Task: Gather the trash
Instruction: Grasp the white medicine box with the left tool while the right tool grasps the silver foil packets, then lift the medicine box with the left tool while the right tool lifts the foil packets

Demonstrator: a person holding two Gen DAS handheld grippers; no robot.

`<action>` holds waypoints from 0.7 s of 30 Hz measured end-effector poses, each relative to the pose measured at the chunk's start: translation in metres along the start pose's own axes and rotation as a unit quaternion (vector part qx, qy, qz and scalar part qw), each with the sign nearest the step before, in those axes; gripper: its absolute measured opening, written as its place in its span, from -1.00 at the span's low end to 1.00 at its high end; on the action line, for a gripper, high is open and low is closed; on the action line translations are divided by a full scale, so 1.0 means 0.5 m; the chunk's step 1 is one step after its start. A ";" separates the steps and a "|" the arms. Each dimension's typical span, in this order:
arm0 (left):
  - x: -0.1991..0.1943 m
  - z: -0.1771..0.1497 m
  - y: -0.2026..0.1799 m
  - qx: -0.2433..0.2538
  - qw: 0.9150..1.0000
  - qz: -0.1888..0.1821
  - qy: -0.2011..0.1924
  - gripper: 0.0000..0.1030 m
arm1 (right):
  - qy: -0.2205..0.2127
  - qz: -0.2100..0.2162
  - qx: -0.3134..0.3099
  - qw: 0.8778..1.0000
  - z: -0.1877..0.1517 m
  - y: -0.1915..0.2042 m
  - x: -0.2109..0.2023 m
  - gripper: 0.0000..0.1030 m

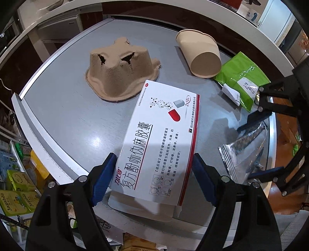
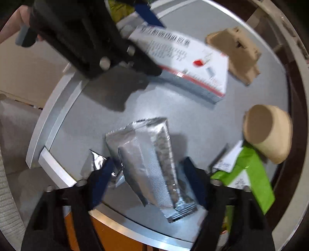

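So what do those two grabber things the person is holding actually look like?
Both look alike. The left gripper and right gripper each have a matte black plastic frame of jointed bars pinned with round silver rivets, ending in two dark blue ribbed pads. No cables or markings show. The right-wrist view catches a bare hand; no sleeve is visible.

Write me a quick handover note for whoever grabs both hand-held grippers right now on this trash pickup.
Left hand-held gripper: clamped on the white medicine box, lifted clear of the round grey table.
Right hand-held gripper: pointing down with its fingers either side of the silver foil wrapper; whether the pads press on it cannot be told.
Not yet picked up, on the table: pulp cup carrier, tipped paper cup, green packet.
Done: box in hand.
Left: secure the wrapper, bin both, then collect the rest. No bin is in view.
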State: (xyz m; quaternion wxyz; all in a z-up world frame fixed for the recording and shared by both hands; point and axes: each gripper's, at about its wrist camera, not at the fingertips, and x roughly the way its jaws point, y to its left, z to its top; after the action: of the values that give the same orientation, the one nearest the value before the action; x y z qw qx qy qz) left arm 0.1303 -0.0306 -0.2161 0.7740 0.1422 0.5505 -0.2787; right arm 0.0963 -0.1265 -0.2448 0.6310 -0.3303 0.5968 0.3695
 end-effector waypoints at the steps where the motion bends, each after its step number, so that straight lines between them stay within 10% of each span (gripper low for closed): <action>1: 0.002 0.002 0.000 -0.002 1.000 0.001 -0.001 0.55 | -0.003 0.000 0.004 1.000 -0.001 -0.006 -0.001 0.13; 21: 0.009 0.029 -0.013 -0.039 0.999 0.024 -0.022 0.47 | -0.110 0.050 0.201 0.972 -0.112 -0.094 -0.062 -0.15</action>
State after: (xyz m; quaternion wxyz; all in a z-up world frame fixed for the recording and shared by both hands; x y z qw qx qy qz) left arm 0.1388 -0.0449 -0.2146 0.7973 0.1190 0.5402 -0.2416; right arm 0.1076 -0.2007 -0.2188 0.7267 -0.1235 0.6019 0.3072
